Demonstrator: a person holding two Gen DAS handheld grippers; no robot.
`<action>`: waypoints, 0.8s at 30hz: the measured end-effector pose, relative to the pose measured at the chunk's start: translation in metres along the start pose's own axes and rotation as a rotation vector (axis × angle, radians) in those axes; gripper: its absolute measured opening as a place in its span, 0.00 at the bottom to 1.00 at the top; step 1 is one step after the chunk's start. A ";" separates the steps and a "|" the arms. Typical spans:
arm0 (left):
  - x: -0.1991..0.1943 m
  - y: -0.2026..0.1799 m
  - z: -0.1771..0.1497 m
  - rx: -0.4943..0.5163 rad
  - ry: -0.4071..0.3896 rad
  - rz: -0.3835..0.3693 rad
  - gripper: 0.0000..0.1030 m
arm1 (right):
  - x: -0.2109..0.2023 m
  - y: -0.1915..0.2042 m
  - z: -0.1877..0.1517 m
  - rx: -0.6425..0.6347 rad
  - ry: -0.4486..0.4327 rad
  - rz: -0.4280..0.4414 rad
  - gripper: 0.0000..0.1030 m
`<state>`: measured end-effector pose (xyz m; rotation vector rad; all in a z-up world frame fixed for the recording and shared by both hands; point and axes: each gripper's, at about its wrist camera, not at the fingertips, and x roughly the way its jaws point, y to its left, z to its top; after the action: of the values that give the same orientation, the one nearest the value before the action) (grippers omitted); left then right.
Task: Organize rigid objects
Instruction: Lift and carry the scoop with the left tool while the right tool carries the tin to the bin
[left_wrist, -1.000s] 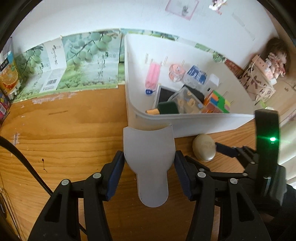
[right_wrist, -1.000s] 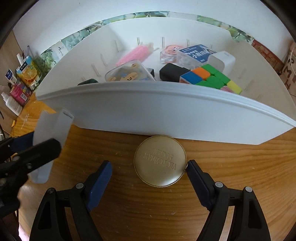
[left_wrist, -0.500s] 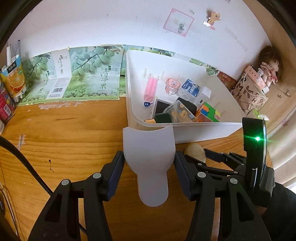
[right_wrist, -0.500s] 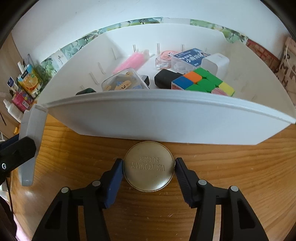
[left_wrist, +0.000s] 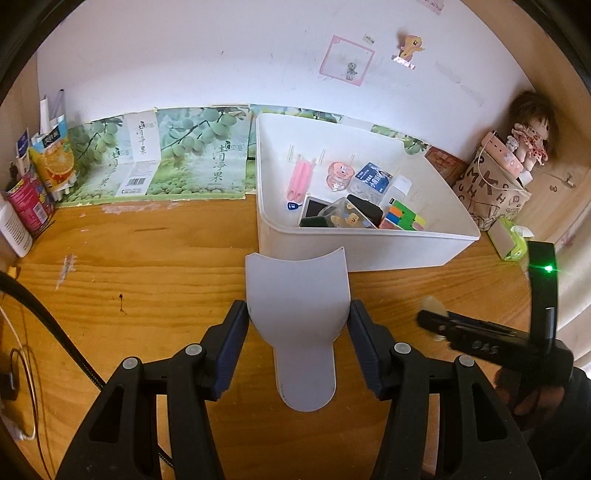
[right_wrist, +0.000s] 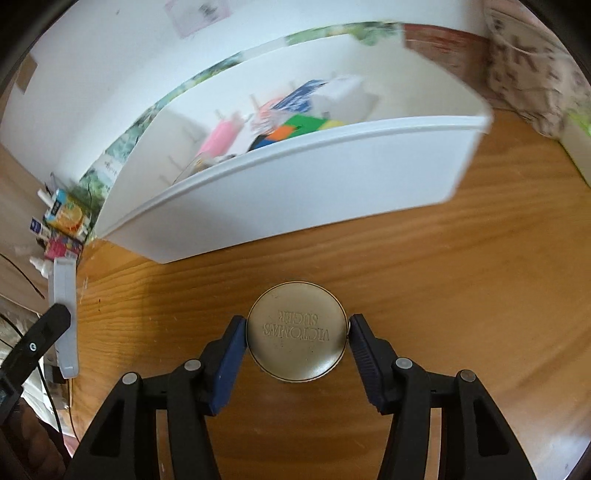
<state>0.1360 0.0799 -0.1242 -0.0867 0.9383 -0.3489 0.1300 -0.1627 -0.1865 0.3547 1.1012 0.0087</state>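
My right gripper (right_wrist: 296, 341) has just closed on the tin (right_wrist: 297, 330): a second ago its pads stood wide of the round lid, and now both blue pads press its sides. The tin is off the table (right_wrist: 461, 295) and lifted, and the bin (right_wrist: 295, 206) has dropped away and tilted in the right wrist view, blurred by the motion. So the pick is done, I judge, and the carry to the bin has begun.

My left gripper (left_wrist: 297, 332) remains clamped on the scoop (left_wrist: 299, 317), pads on either flank of its body, mouth pointing at the bin's near wall. It has pulled back and up over the last second; the bin sits farther off in that view, and more of the wall and the doll (left_wrist: 532, 136) shows.

From the left view the right gripper crosses low at the right edge, and the tin is only a pale blur at its tip. The bin already holds a cube (left_wrist: 404, 219), a pink item (left_wrist: 301, 179), a tape roll (left_wrist: 340, 175), a blue box (left_wrist: 371, 181) and some dark pieces I cannot name.

Next the tin must clear the near rim and come down in a free patch; the bare floor at the bin's right looks the best spot. The smooth metal could slip if I swing fast.
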 end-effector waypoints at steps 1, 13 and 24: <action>-0.002 -0.001 -0.001 -0.004 -0.001 0.003 0.57 | -0.006 -0.005 -0.002 0.002 -0.007 -0.006 0.55; -0.036 -0.019 0.024 -0.041 -0.076 0.079 0.57 | -0.089 -0.048 0.037 -0.085 -0.163 -0.102 0.55; -0.056 -0.042 0.083 0.036 -0.210 0.118 0.57 | -0.156 -0.041 0.113 -0.197 -0.364 -0.065 0.55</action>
<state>0.1610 0.0524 -0.0221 -0.0335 0.7255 -0.2421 0.1496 -0.2609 -0.0169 0.1350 0.7425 -0.0046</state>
